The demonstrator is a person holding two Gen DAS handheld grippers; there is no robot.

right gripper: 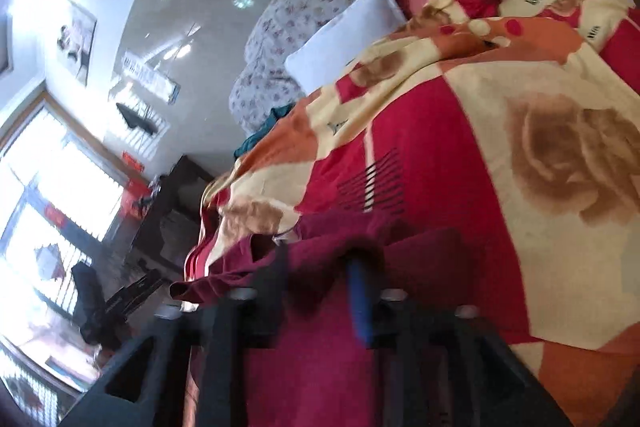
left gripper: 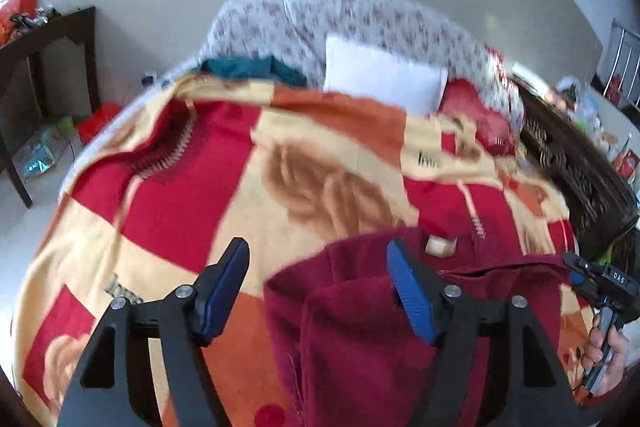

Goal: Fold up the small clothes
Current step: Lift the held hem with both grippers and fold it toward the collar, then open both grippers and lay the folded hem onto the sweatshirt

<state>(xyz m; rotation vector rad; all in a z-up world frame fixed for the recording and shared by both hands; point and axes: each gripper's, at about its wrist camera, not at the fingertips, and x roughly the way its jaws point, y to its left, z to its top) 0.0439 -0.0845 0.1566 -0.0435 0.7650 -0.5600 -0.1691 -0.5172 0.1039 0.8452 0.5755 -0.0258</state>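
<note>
A dark maroon garment lies partly folded on a red, cream and orange blanket, near the front edge of the bed. My left gripper is open above the garment's left part; its right blue pad overlaps the cloth and the left pad is over the blanket. The right gripper, held by a hand, shows at the garment's right end. In the right wrist view, blurred, the right gripper stands open over the maroon garment, with no pad pressing on it.
A white pillow, a floral quilt and a teal cloth lie at the far end of the bed. A dark wooden table stands at the left, and a dark carved bed frame runs along the right.
</note>
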